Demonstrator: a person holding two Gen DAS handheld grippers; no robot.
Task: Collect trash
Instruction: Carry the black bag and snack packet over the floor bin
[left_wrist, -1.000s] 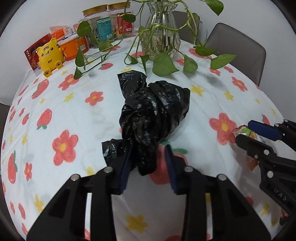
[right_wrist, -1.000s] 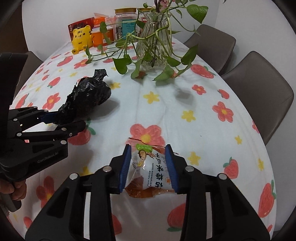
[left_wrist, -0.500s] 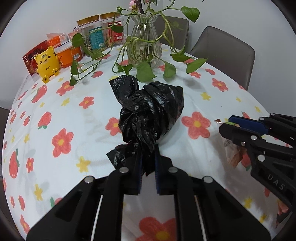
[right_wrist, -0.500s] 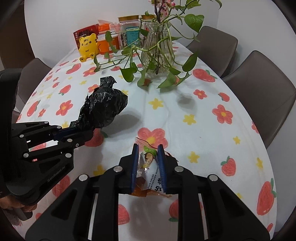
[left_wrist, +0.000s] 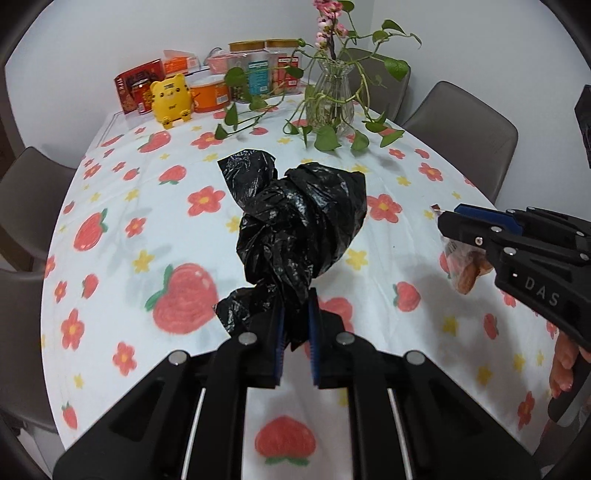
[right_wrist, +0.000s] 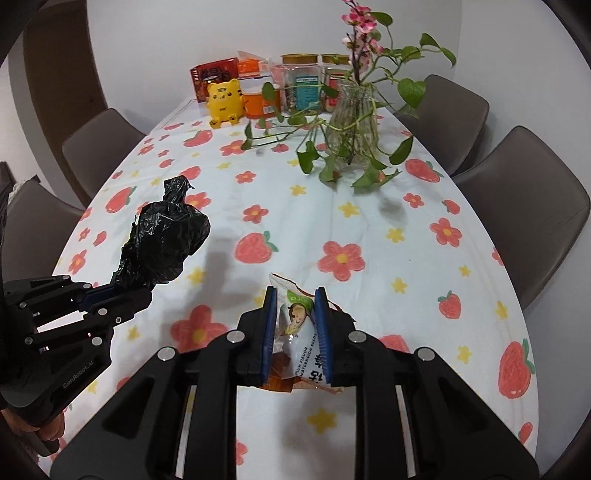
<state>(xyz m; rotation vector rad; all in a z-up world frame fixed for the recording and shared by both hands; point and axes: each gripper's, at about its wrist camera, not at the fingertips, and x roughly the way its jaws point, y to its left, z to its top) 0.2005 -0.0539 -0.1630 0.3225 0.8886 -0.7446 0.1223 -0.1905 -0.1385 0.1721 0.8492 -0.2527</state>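
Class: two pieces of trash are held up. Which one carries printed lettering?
The snack wrapper in the right tongs: white, with print and a cartoon figure. The bag in the left tongs is plain crumpled black plastic.

your left gripper (left_wrist: 295, 325) is angled down, fingers (left_wrist: 277, 332) pinched tight on the black bag (left_wrist: 299, 229), held clear of the surface (left_wrist: 147, 206). your right gripper (right_wrist: 295, 328) tilts down too, fingers (right_wrist: 267, 328) clamped on the snack packet (right_wrist: 295, 325), also lifted. your hand (left_wrist: 563, 365) wraps the right handle, fingertips showing.
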